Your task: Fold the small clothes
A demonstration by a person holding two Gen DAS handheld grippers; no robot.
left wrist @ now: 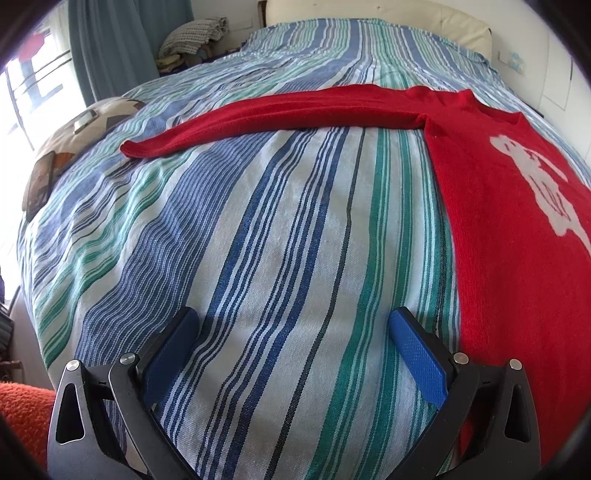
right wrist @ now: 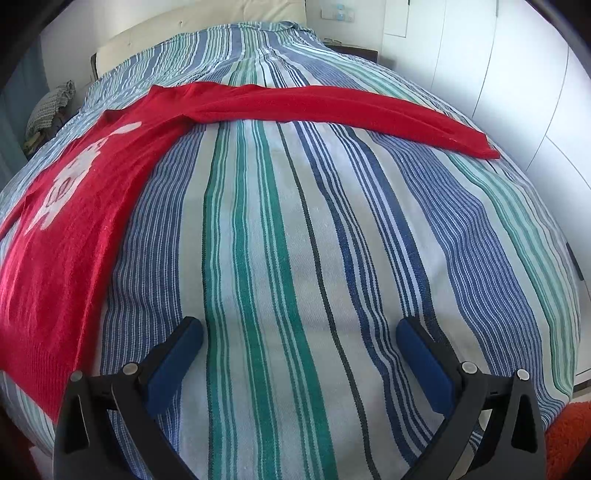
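Observation:
A red knit sweater [left wrist: 517,229] with a white figure on its chest lies flat on the striped bedspread [left wrist: 258,258]. In the left wrist view its body is at the right and one sleeve [left wrist: 258,118] stretches out to the left. In the right wrist view the sweater body [right wrist: 66,229] is at the left and the other sleeve [right wrist: 351,107] stretches out to the right. My left gripper [left wrist: 293,321] is open and empty, over bare bedspread just left of the sweater's side. My right gripper [right wrist: 299,330] is open and empty, over bare bedspread [right wrist: 295,240] right of the sweater's side.
A patterned cushion [left wrist: 74,144] lies at the bed's left edge. A cream headboard [left wrist: 388,18] stands at the far end, with a pile of cloth [left wrist: 195,37] beside it. White cupboard doors [right wrist: 517,81] run along the right. An orange towel [left wrist: 22,417] shows at the near edge.

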